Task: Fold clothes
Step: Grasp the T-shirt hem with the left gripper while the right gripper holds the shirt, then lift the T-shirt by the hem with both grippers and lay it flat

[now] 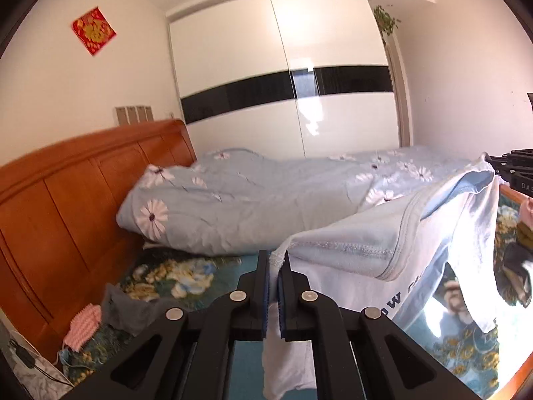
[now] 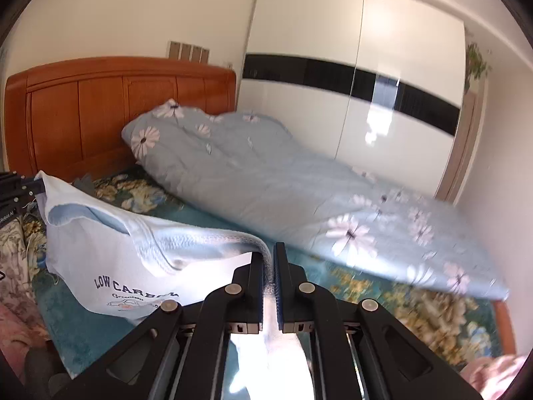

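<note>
A pale blue T-shirt (image 1: 376,243) with dark printed lettering hangs in the air above the bed, stretched between the two grippers. My left gripper (image 1: 273,260) is shut on one shoulder of it, cloth pinched between the pads and trailing down below. My right gripper (image 2: 269,256) is shut on the other shoulder of the T-shirt (image 2: 133,253), whose print "LOW CARBON" faces the right wrist camera. The ribbed collar sags between the two grips. Each view shows the other gripper's black tip at the shirt's far corner.
A rolled light blue quilt (image 1: 240,206) with white daisies lies along the far side of the bed (image 2: 383,296), which has a teal floral sheet. An orange wooden headboard (image 1: 66,206) stands on the left. A white wardrobe (image 1: 299,76) fills the back wall. Small cloth items (image 1: 86,326) lie near the headboard.
</note>
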Tool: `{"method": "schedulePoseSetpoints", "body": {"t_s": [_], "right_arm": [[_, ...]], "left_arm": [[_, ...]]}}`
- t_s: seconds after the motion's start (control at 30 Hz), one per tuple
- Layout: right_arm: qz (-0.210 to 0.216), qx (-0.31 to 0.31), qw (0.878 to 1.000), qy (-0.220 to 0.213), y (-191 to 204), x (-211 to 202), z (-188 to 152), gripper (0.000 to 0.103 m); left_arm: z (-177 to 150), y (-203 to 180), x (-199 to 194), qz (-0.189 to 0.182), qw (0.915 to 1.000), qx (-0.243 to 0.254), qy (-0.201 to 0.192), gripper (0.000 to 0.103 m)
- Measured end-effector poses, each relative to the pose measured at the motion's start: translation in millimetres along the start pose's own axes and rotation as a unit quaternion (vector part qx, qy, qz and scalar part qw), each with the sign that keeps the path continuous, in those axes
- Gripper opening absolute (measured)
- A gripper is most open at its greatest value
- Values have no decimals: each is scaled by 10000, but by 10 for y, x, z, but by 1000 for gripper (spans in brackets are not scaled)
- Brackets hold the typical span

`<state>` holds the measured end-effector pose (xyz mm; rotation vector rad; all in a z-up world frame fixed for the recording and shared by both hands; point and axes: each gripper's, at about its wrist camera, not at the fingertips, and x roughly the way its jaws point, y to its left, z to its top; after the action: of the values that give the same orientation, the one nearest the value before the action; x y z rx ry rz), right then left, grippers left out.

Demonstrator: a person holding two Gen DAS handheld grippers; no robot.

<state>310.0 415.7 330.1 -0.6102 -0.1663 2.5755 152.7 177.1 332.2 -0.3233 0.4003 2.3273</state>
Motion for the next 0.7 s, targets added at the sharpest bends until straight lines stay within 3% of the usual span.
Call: {"method": "schedulePoseSetpoints", "body": {"t_s": [0.2,0.4,0.57,0.7], "right_arm": [[-574,-437,9922,-1018,19,-990,624,5],[-829,-806,9828,-1439,52,-1670,683,5],[-859,-1034,9802,-1457,86,-1806,625,5],[-845,-1105,9820,-1282,13,-1476,603,5]], "left_arm": [[667,116,-752,450,9962,135,-731,5],[793,157,-1230,473,9906,249,-1262,7],[858,205,-1198,355,9908,458,-1223,9],[921,198,-789,267,9936,523,-967,9]]}}
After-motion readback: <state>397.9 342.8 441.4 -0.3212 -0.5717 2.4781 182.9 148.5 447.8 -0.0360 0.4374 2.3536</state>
